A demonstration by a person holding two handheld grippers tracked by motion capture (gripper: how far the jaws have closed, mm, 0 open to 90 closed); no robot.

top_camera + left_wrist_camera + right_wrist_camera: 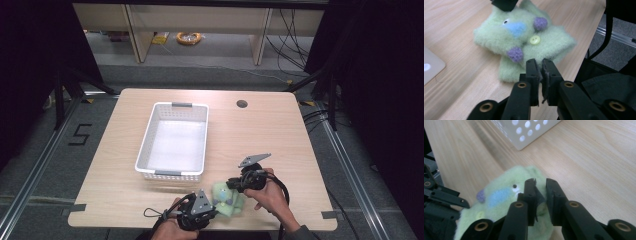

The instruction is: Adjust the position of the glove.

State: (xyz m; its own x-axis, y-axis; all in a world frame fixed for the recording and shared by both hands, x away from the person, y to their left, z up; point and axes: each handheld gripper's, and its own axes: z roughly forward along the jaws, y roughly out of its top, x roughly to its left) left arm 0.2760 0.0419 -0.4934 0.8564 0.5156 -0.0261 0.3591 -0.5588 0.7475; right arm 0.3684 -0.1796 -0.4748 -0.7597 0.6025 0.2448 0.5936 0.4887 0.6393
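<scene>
Pale wood of the table [280,135] carries the scene, with dark curtains and a grey floor beyond. At its near edge the left gripper [199,214] is held low, aimed right at the plush toy [226,199]; in the left gripper view its jaws are seen drawn almost together, a sliver of gap between the pads, just short of the toy's [524,47] lower edge, and whether any fabric is caught cannot be told. The right gripper [235,184] is brought in from the far right over the toy's head; in the right gripper view its jaws are narrowly parted around a tuft of green fleece [506,195] near the eye, so a pinch seems to be in hand. The toy is laid flat, face up, at the near edge, between both grippers, probably so that it can be taken from two sides. A white basket [173,141] is stood just beyond, to the left, likely the toy's destination.
</scene>
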